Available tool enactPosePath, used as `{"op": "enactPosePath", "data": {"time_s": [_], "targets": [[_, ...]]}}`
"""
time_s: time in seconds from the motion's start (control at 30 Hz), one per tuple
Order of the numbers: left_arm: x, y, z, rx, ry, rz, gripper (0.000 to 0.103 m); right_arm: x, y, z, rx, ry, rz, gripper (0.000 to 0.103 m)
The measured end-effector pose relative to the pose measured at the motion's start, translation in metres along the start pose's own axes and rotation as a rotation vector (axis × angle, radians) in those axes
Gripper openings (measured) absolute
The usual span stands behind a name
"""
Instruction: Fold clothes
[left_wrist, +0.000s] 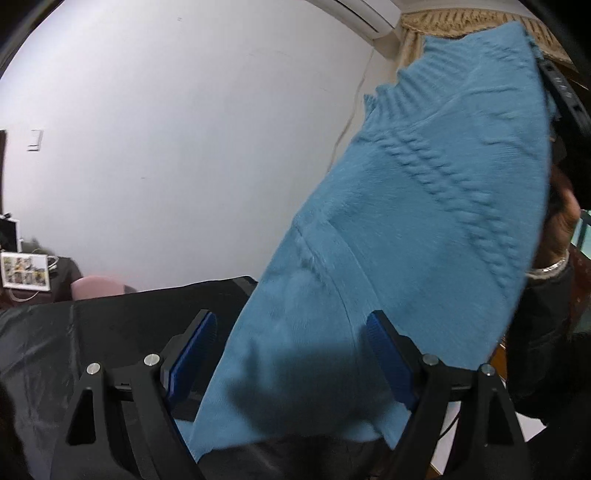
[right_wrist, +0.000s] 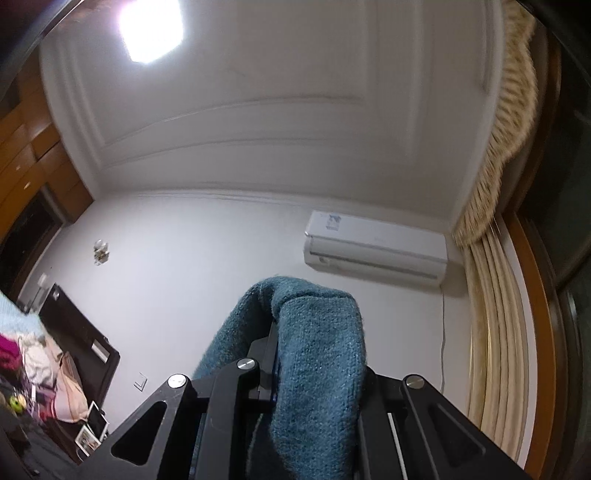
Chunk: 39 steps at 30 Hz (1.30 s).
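A blue cable-knit sweater (left_wrist: 406, 221) hangs lifted in the air in the left wrist view, its ribbed hem at the top right. My left gripper (left_wrist: 291, 343) is open, its blue pads (left_wrist: 195, 350) spread on either side of the sweater's lower part, over a black-covered table (left_wrist: 110, 325). My right gripper (right_wrist: 314, 354) points up toward the ceiling and is shut on a bunched fold of the sweater (right_wrist: 317, 362), which drapes over and hides its fingertips. The right gripper's body and the person's hand (left_wrist: 557, 229) show behind the sweater's right edge.
A white wall lies ahead, with an air conditioner (right_wrist: 373, 247) and beige curtains (right_wrist: 495, 295) to the right. A pile of clothes (right_wrist: 37, 369) and a dark headboard (right_wrist: 81, 339) are at the left. Photo frames (left_wrist: 26, 269) and a pink chair (left_wrist: 99, 288) stand beyond the table.
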<state>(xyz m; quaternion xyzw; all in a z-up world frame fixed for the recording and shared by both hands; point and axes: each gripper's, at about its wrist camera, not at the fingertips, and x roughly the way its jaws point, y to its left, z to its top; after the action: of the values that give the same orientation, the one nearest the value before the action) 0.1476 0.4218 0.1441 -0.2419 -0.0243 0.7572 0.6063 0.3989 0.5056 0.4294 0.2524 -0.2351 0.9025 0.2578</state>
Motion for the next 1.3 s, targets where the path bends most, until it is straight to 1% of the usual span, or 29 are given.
{"op": "enactPosePath", "data": {"time_s": [0.07, 0.13, 0.27, 0.43, 0.47, 0.53, 0.57, 0.7, 0.87, 0.93, 1.0, 1.03, 1.07, 1.1, 1.13, 1.2, 1.23, 1.3], "targets": [[0.005, 0.006, 0.004, 0.011, 0.011, -0.052, 0.086, -0.007, 0.001, 0.006, -0.019, -0.021, 0.013, 0.010], [0.005, 0.014, 0.007, 0.012, 0.022, -0.123, 0.086, -0.013, 0.001, 0.012, -0.026, -0.042, 0.019, 0.011], [0.003, 0.034, 0.010, -0.014, 0.042, -0.280, 0.087, -0.026, -0.009, 0.019, 0.028, -0.076, 0.013, 0.010], [0.015, 0.052, 0.011, -0.015, 0.088, -0.399, 0.087, -0.040, -0.020, 0.024, 0.087, -0.141, -0.016, 0.010], [0.019, 0.055, 0.011, -0.022, 0.103, -0.437, 0.087, -0.041, -0.022, 0.024, 0.093, -0.154, -0.018, 0.010], [0.028, 0.057, 0.010, -0.051, 0.144, -0.563, 0.087, -0.043, -0.023, 0.026, 0.097, -0.170, -0.006, 0.011], [0.034, 0.058, 0.010, -0.063, 0.162, -0.613, 0.087, -0.045, -0.022, 0.026, 0.092, -0.175, 0.002, 0.010], [0.058, 0.059, 0.010, -0.076, 0.213, -0.708, 0.087, -0.041, -0.022, 0.030, 0.071, -0.186, 0.039, 0.010], [0.067, 0.055, 0.007, -0.107, 0.239, -0.811, 0.087, -0.036, -0.032, 0.033, 0.078, -0.184, 0.060, 0.010], [0.063, 0.045, 0.009, -0.119, 0.247, -0.842, 0.086, -0.035, -0.034, 0.031, 0.086, -0.174, 0.057, 0.011], [0.064, 0.035, 0.007, -0.118, 0.265, -0.849, 0.086, -0.033, -0.035, 0.027, 0.081, -0.157, 0.050, 0.010], [0.065, 0.030, 0.005, -0.115, 0.278, -0.848, 0.084, -0.032, -0.035, 0.025, 0.079, -0.149, 0.051, 0.011], [0.067, 0.027, 0.003, -0.114, 0.292, -0.849, 0.078, -0.031, -0.035, 0.023, 0.079, -0.142, 0.052, 0.011], [0.069, 0.023, 0.001, -0.111, 0.306, -0.846, 0.077, -0.031, -0.036, 0.021, 0.079, -0.135, 0.053, 0.011], [0.066, 0.020, -0.001, -0.106, 0.312, -0.830, 0.077, -0.031, -0.035, 0.020, 0.077, -0.131, 0.056, 0.011], [0.064, 0.020, 0.004, -0.085, 0.299, -0.768, 0.078, -0.032, -0.035, 0.018, 0.072, -0.128, 0.064, 0.011], [0.063, 0.021, 0.007, -0.078, 0.289, -0.736, 0.082, -0.034, -0.036, 0.019, 0.070, -0.131, 0.072, 0.011], [0.059, 0.032, 0.013, -0.089, 0.270, -0.701, 0.089, -0.040, -0.036, 0.021, 0.071, -0.141, 0.088, 0.011]]}}
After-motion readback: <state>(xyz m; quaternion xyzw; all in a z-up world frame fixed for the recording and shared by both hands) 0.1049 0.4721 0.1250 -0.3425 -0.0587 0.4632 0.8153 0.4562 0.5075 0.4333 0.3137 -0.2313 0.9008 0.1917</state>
